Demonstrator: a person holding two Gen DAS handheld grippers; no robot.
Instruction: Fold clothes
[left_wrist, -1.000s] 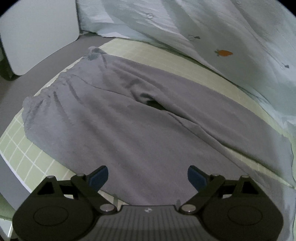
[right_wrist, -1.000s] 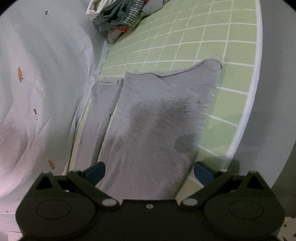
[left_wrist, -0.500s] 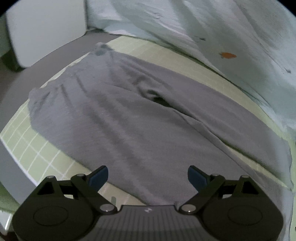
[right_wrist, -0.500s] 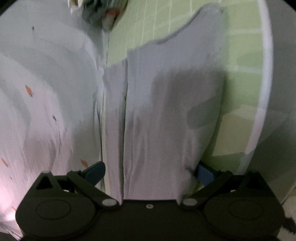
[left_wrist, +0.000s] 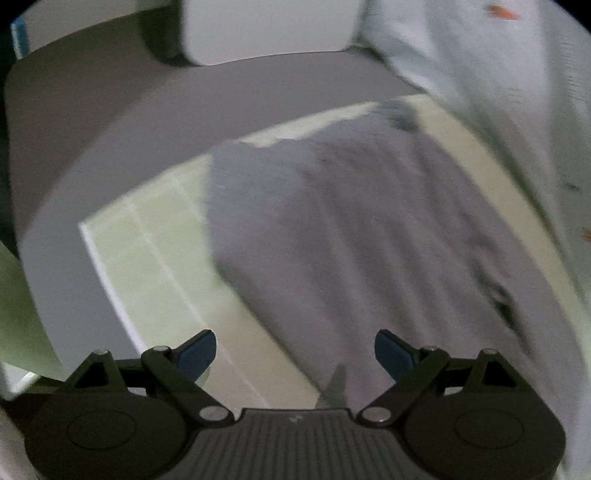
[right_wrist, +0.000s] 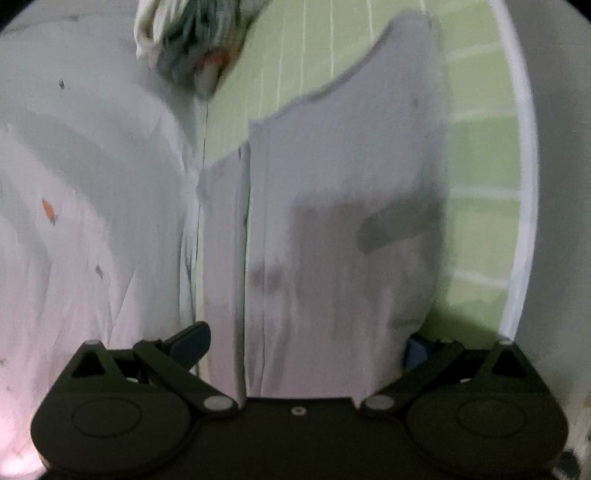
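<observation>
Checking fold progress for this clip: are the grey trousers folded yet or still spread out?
Spread. The grey trousers lie flat on the green checked mat, both legs side by side in the right wrist view, no fold visible.

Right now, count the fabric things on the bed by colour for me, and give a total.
Grey: 1, the trousers spread flat on the mat
Green checked: 1, the mat
Pale blue with small prints: 1, the quilt
Mixed colours: 1, the clothes pile, too blurred to count its pieces
Total: 4
</observation>
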